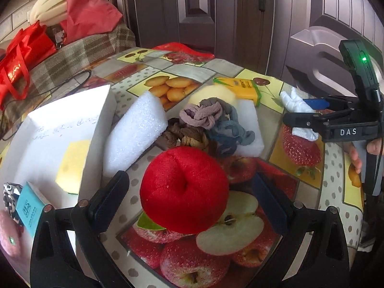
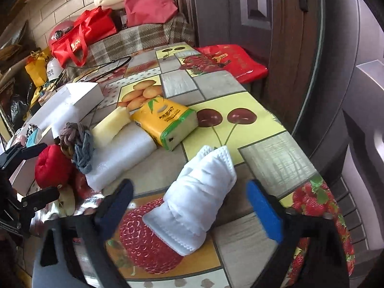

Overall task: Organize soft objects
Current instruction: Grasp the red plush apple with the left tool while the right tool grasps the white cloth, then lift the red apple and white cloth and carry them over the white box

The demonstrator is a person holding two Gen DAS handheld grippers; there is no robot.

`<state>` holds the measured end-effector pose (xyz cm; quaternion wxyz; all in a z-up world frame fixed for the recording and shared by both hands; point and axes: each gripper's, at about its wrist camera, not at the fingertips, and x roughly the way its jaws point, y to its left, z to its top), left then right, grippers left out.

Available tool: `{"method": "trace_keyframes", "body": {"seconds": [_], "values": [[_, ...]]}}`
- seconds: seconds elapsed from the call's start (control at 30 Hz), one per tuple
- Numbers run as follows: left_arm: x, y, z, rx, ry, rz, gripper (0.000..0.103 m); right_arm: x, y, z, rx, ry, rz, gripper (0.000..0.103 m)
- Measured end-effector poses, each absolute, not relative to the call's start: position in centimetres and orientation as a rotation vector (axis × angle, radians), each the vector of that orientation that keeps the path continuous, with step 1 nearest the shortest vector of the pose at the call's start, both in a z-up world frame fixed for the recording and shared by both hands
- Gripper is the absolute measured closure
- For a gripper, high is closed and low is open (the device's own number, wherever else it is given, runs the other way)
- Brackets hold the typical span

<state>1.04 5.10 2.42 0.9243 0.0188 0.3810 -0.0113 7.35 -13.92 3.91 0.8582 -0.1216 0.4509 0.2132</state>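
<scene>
My left tongs [image 1: 187, 199] stand wide apart on either side of the red plush ball [image 1: 183, 188], neither pad pressing it – the ball sits on the fruit-print tablecloth [image 1: 336, 192] between the two fingers, nearer the left one, with a clear gap on the right. My right tongs [image 2: 189, 206] are also released: the white rolled cloth [image 2: 199, 199] lies lengthwise between the dark finger and the blue finger, touching neither, its near end over a printed strawberry. Beyond the red ball there is a tangle of knitted hair ties [image 1: 206, 127] in brown, mauve and grey-blue, heaped partly on a flat white foam slab [image 1: 249, 129]. A second white foam block [image 1: 136, 132] leans against the wall of the open white box [image 1: 96, 134] at my left, and inside that box lies a yellow sponge [image 1: 72, 165]. A teal carton [image 1: 30, 210] sits at the box's near corner. Farther back, a yellow tissue pack [image 2: 165, 122] rests beside a pale yellow sponge [image 2: 108, 127]. Past the table edge, red bags [image 2: 81, 36] sit on a checked cover.
</scene>
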Motion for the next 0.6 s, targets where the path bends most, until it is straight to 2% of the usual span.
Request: {"method": "trace_keyframes", "body": {"seconds": [0.07,0.1,0.17,0.4,0.6], "values": [[1.3,5.0,2.0,0.044,0.805,-0.022,0.038,7.4,-14.0,3.8,-0.252,0.957,0.446,0.044],[1.2,5.0,1.8,0.046,0.810,-0.019,0.039,7.4,-14.1,3.8,-0.246,0.962,0.452,0.046],[0.9,5.0,1.9,0.041,0.799,-0.036,0.041,7.4,-14.1,3.9,-0.239,0.959,0.469,0.063],[-0.7,5.3,3.9,0.011,0.691,-0.045,0.041,5.8,-14.0,6.2,-0.196,0.862,0.514,0.064],[-3.5,6.1,8.2,0.033,0.495,0.049,0.041,3.6,-13.3,10.5,-0.099,0.696,0.597,0.064]]}}
